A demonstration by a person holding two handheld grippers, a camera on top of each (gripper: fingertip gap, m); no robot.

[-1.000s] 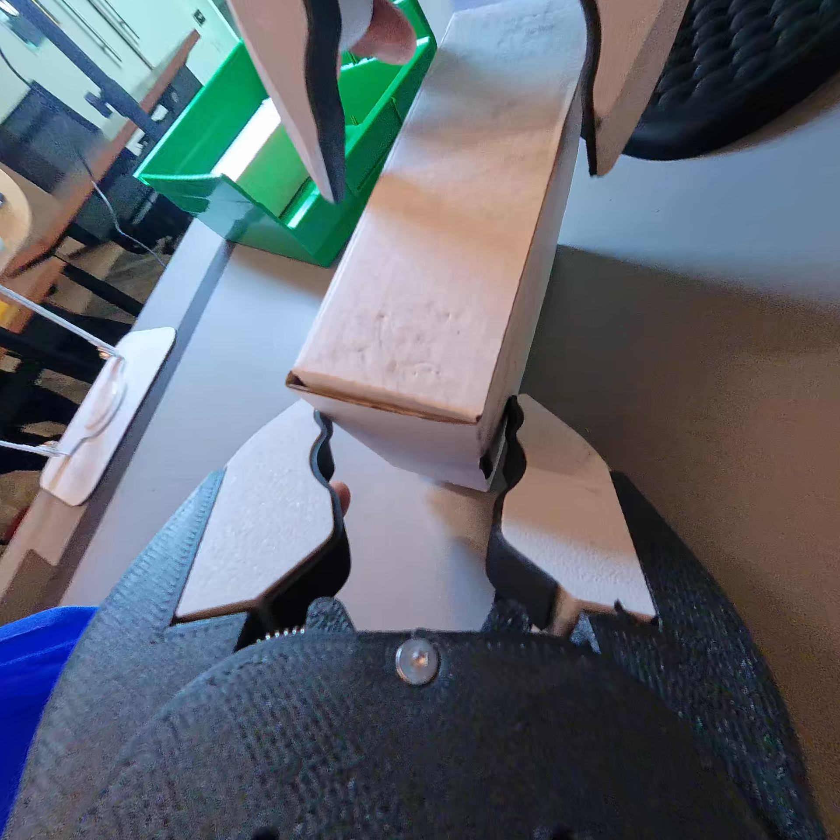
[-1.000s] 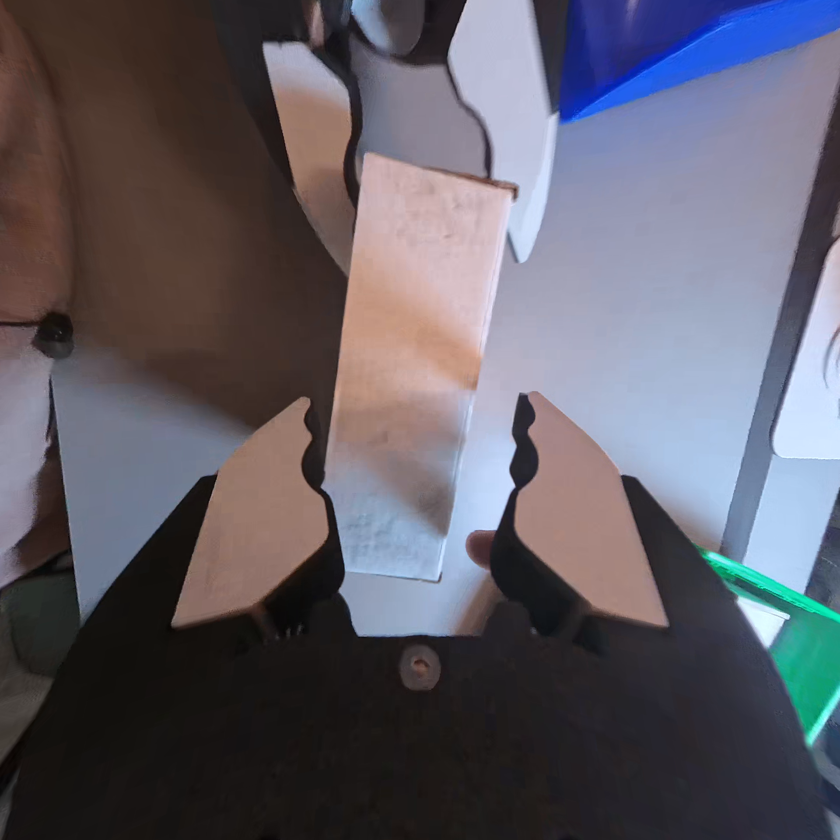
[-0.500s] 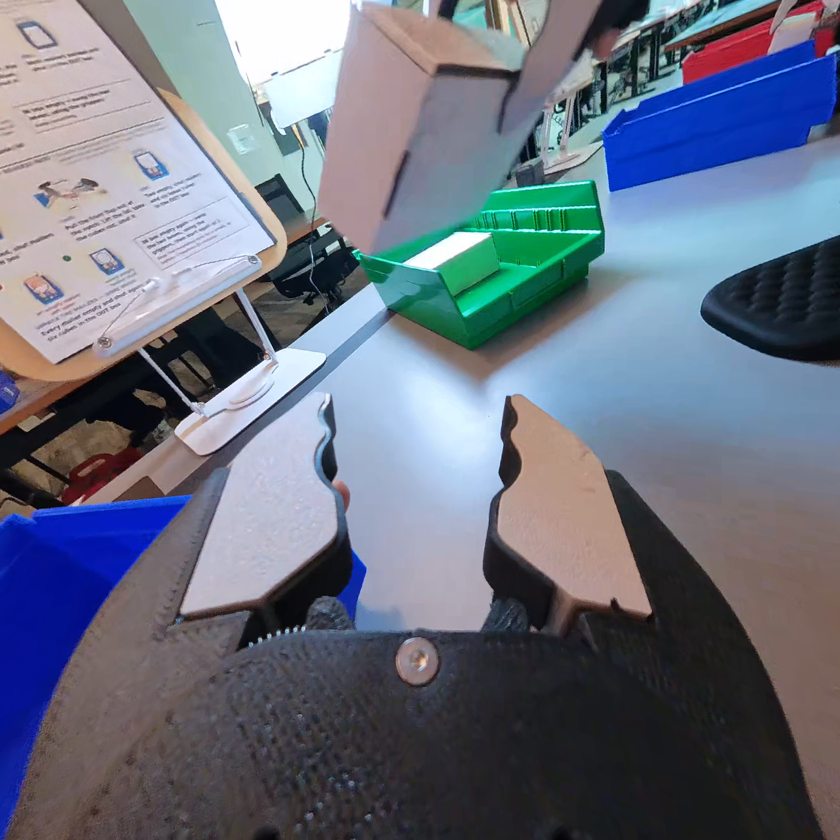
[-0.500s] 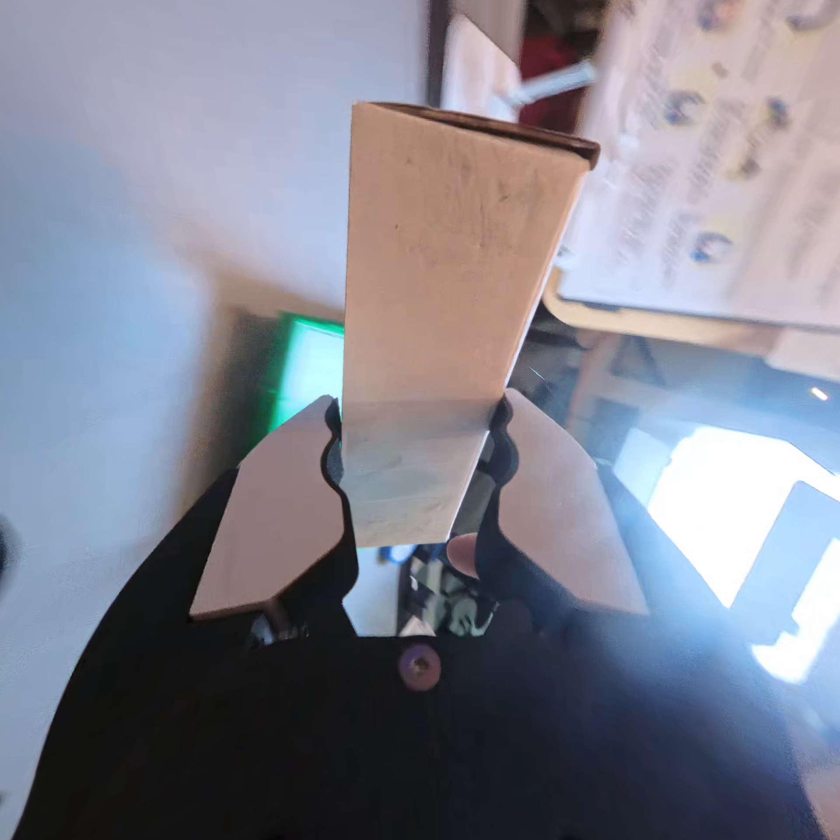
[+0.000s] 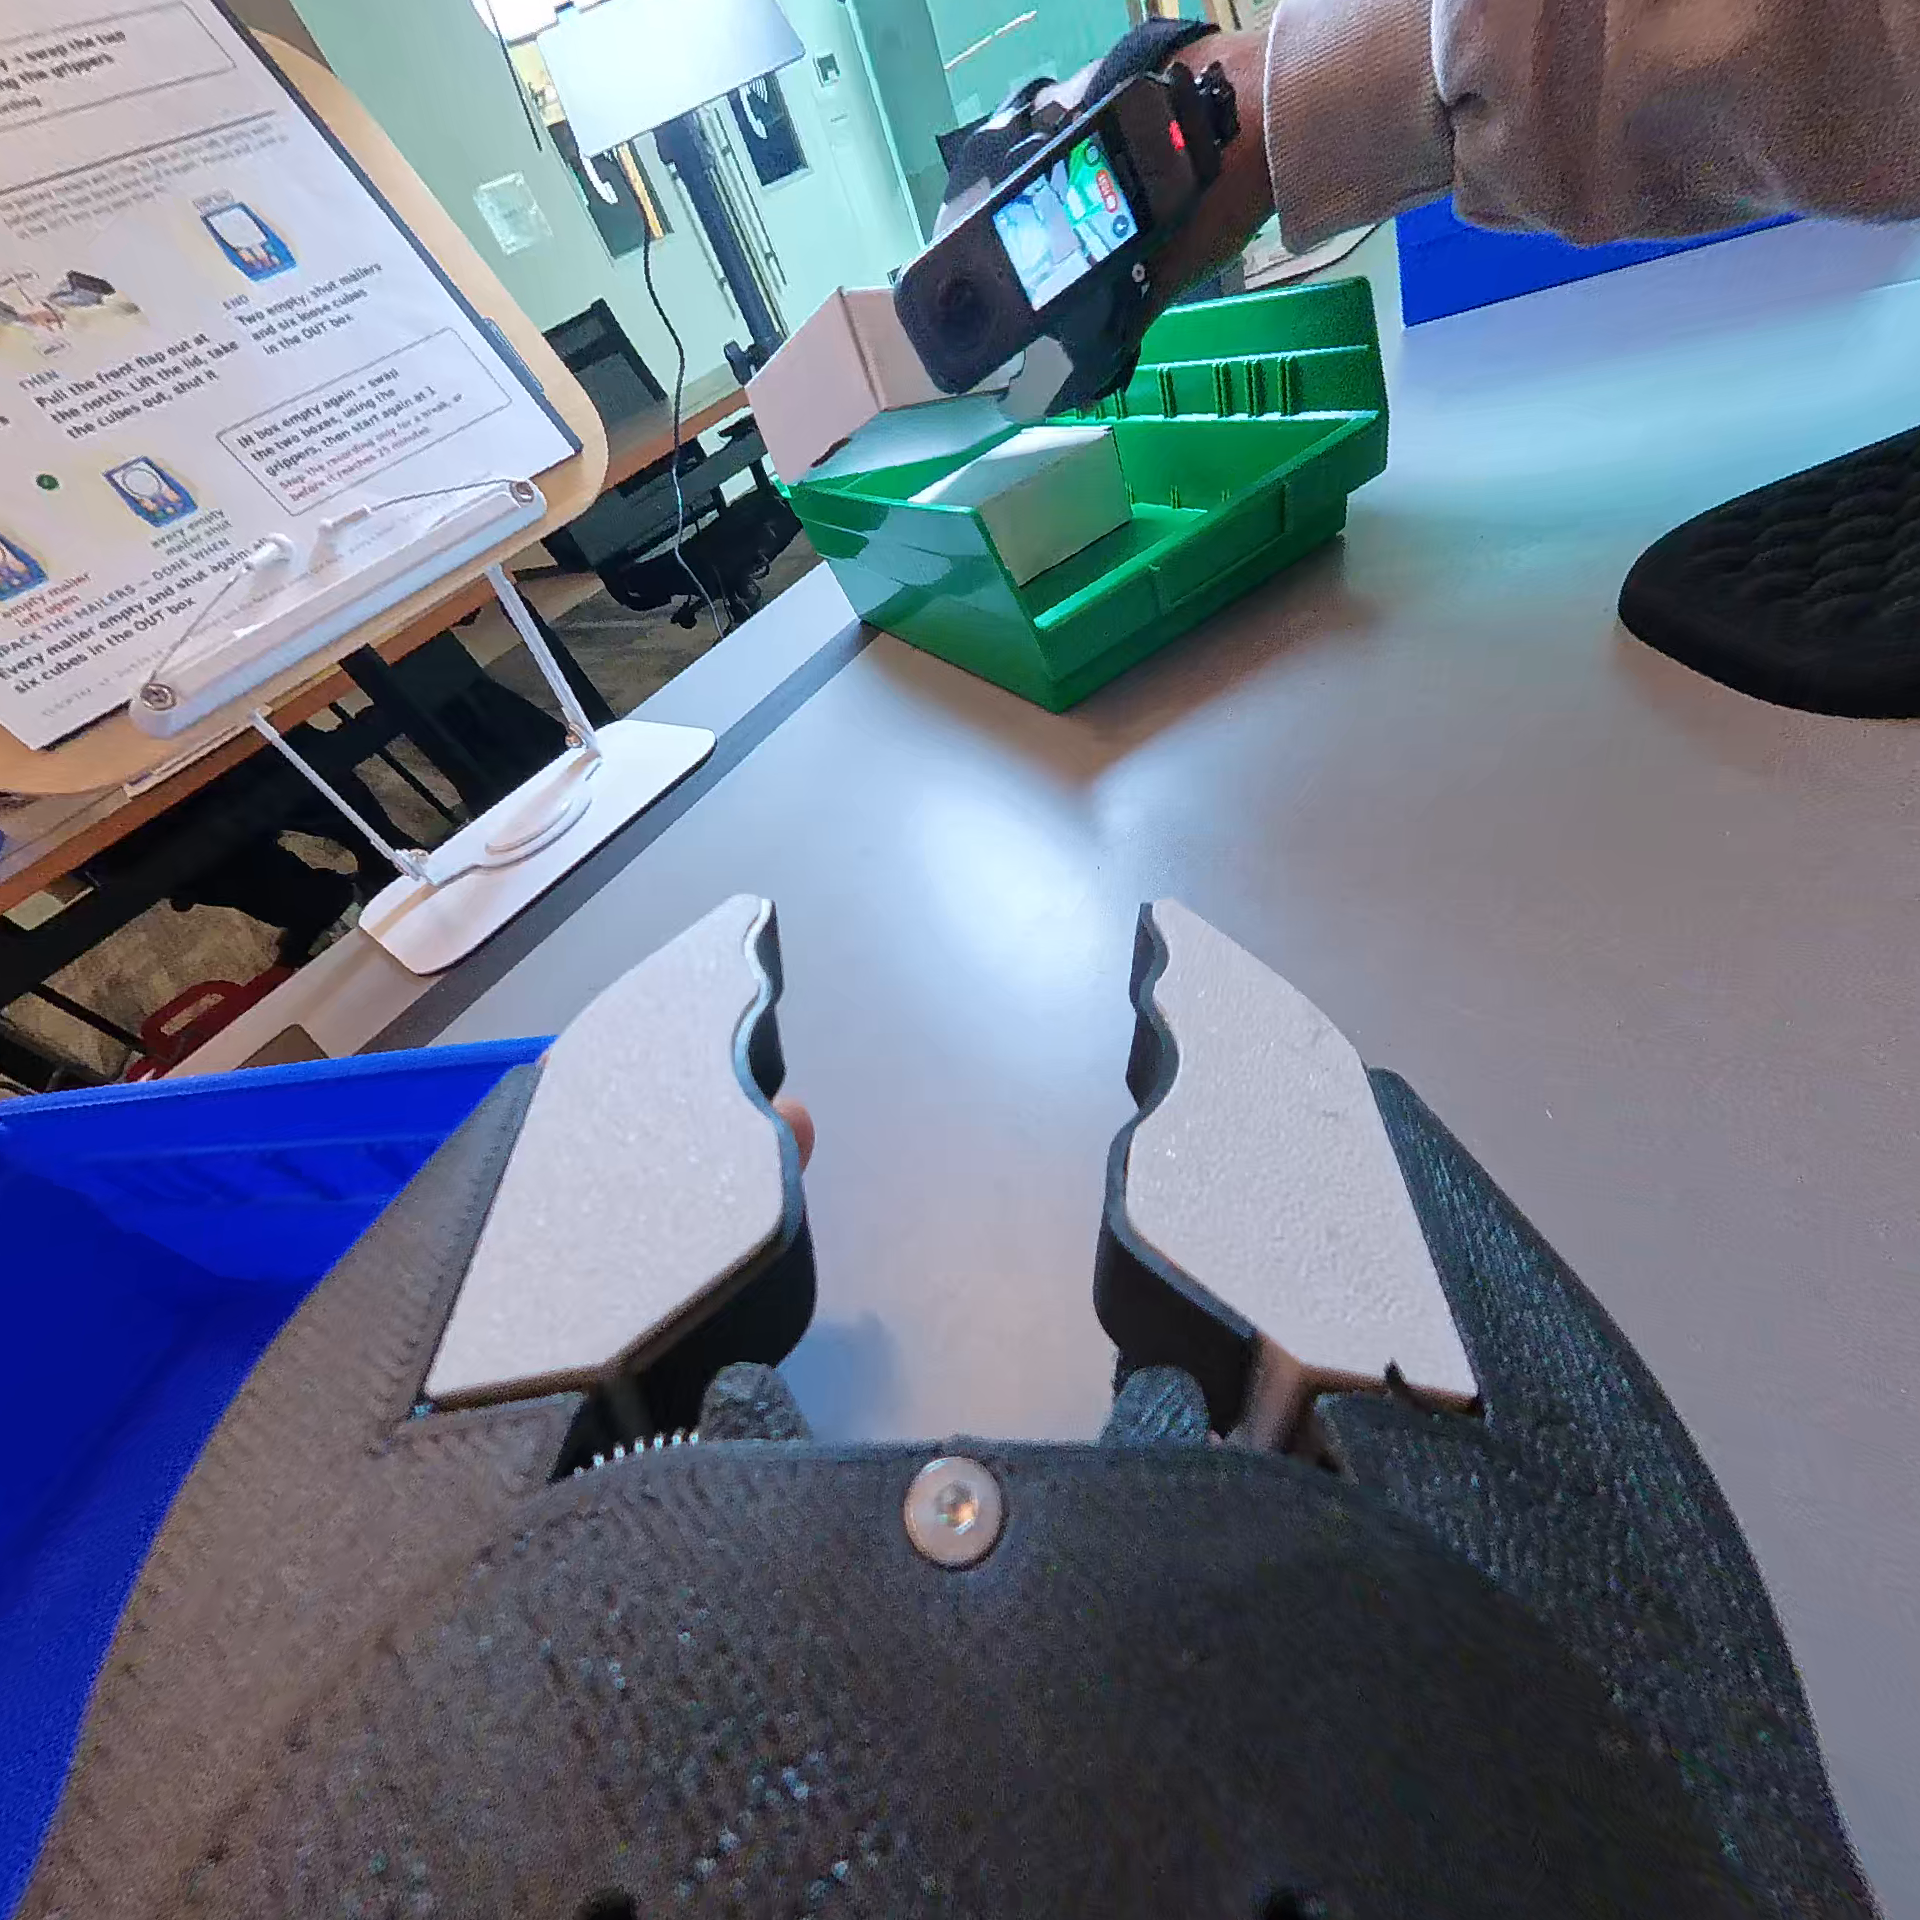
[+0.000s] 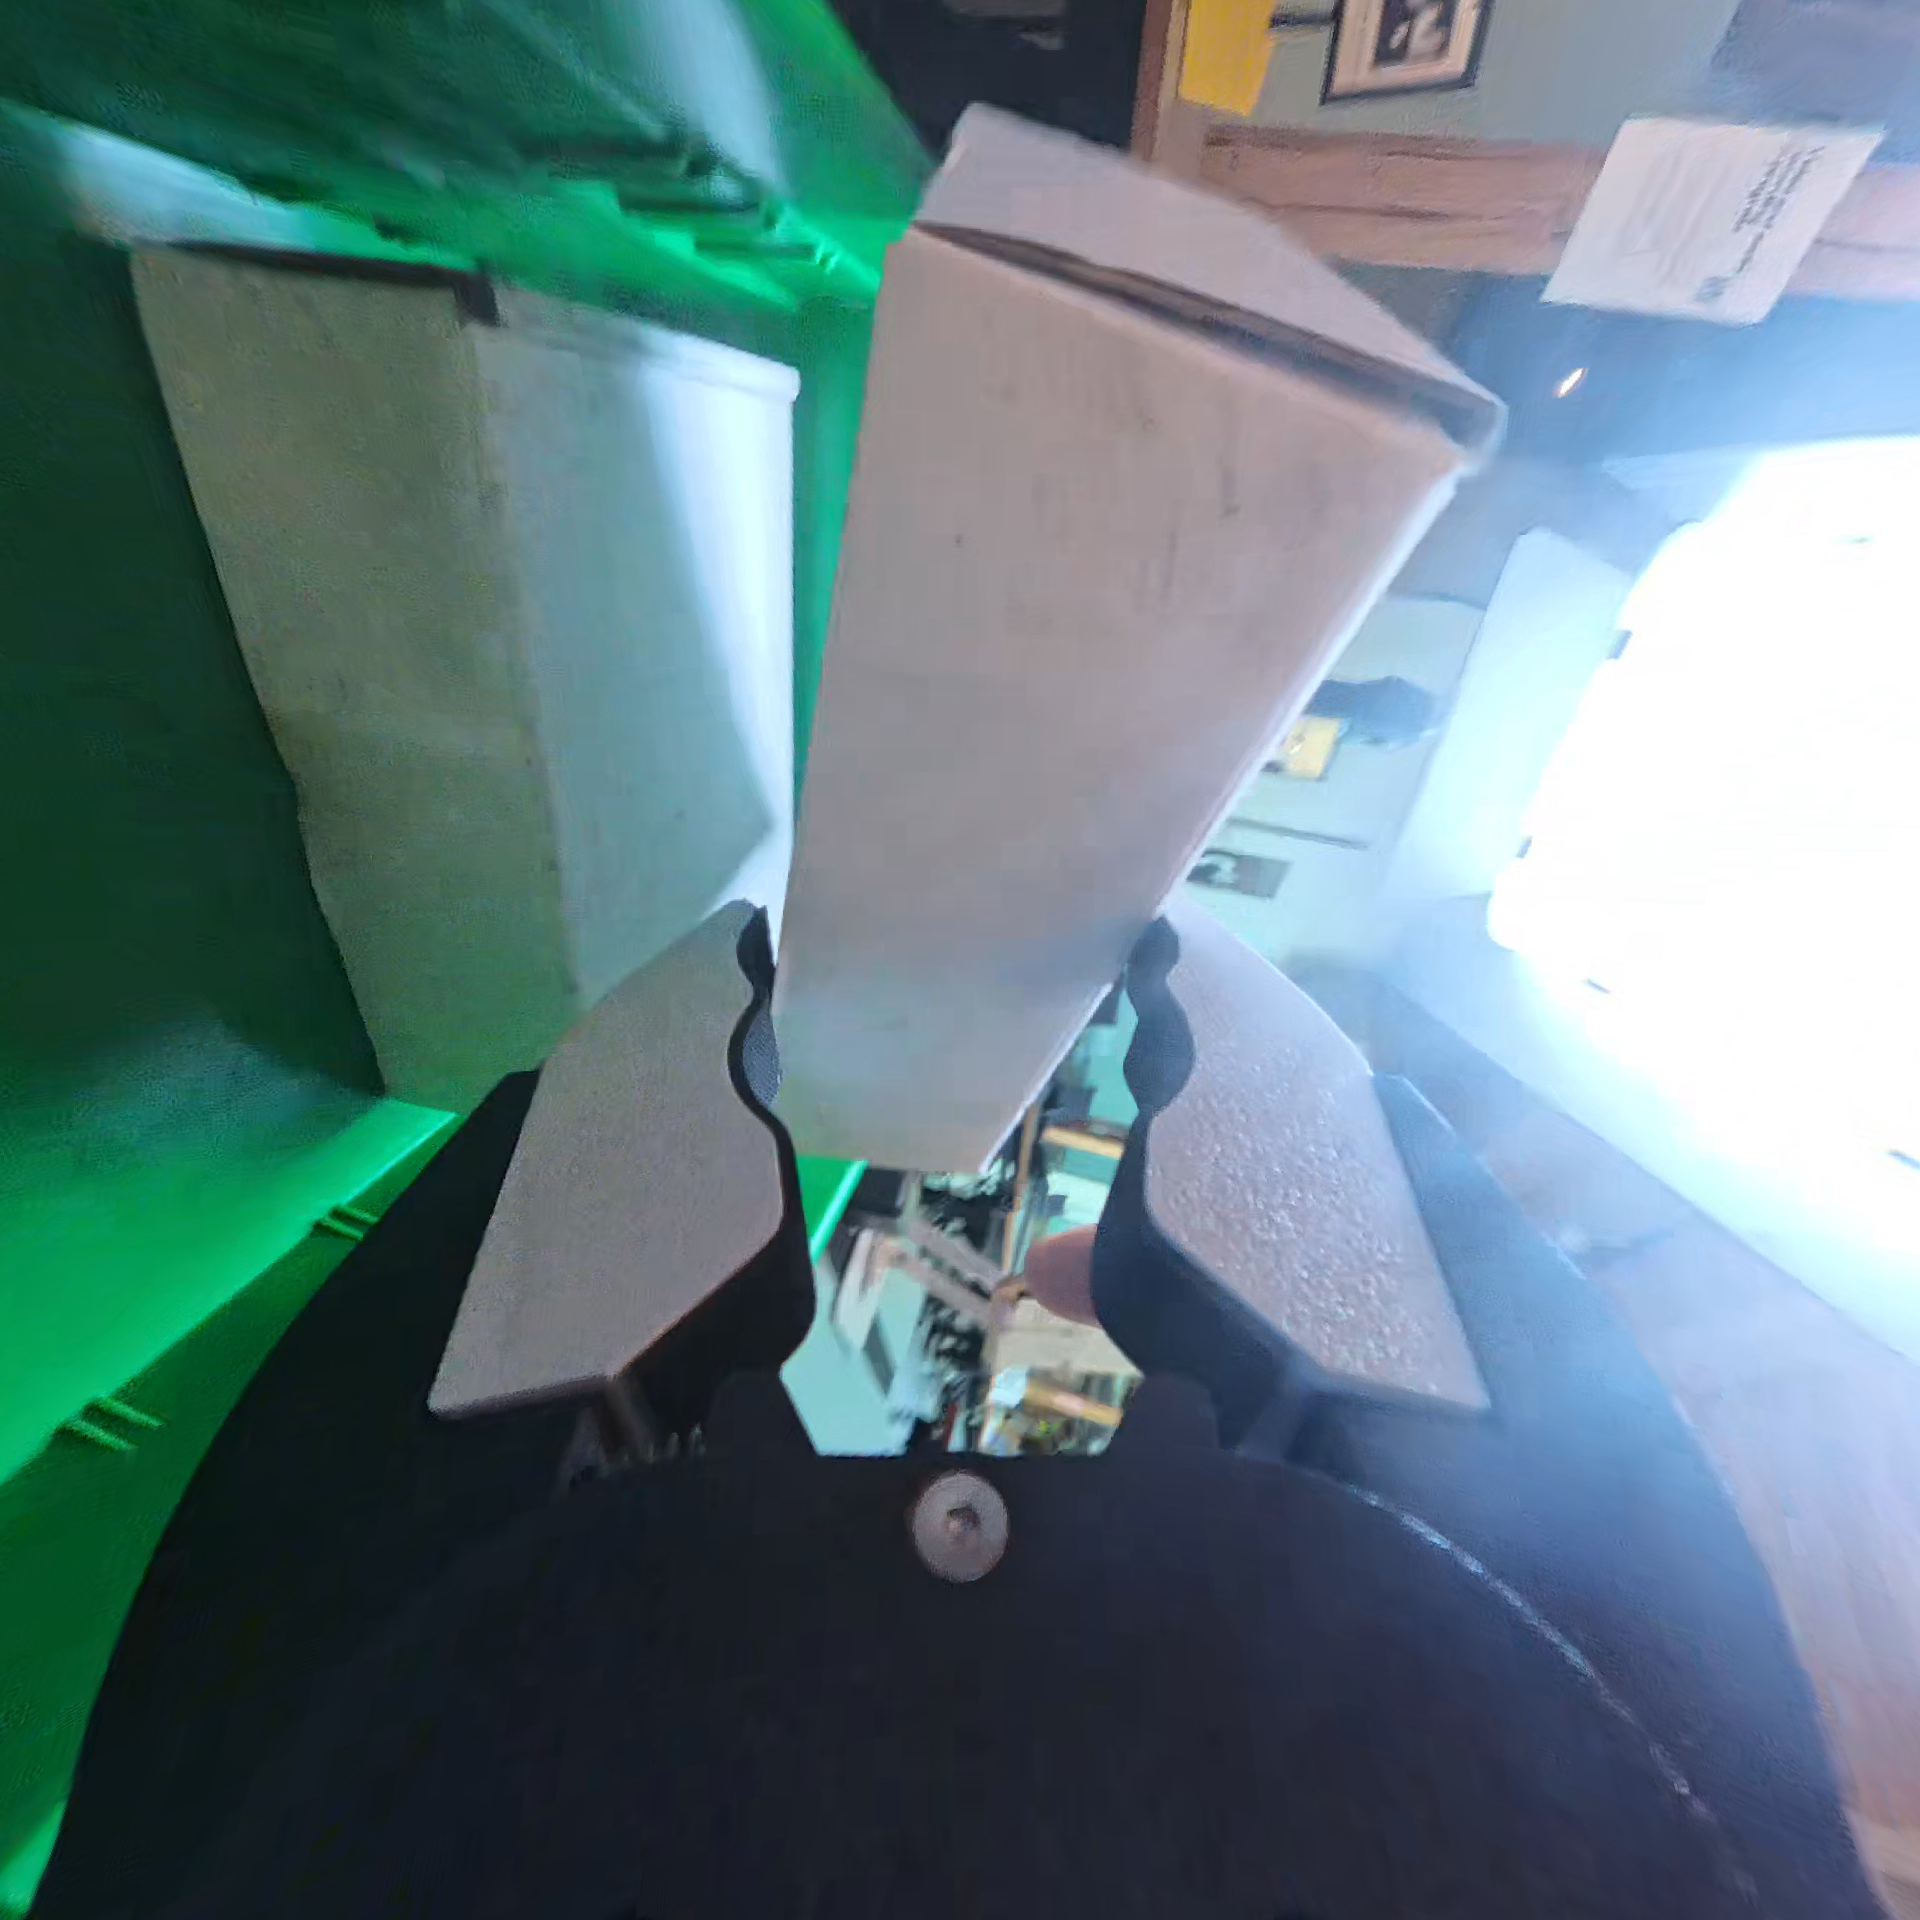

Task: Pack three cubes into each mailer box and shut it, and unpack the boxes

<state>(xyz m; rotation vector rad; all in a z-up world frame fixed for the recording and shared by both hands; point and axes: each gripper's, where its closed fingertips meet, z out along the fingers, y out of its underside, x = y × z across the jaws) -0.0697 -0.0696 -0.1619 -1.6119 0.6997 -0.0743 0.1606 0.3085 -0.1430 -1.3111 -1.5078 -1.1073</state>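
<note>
White cardboard over a green bin at the far-left corner of the surface.

Clenched on one short end of a shut mailer box, the right hand-held gripper carries it above the green bin, long axis running straight out from the jaws, close beside a second mailer box lying inside. Room there looks tight. Well apart, the left hand-held gripper hangs released, grasping nothing, over bare surface near the blue bin.

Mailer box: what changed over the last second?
The left gripper let go of the closed white cardboard mailer box; the right gripper took it and carried it over the green plastic bin. Unchanged: another white box lying in that bin.
</note>
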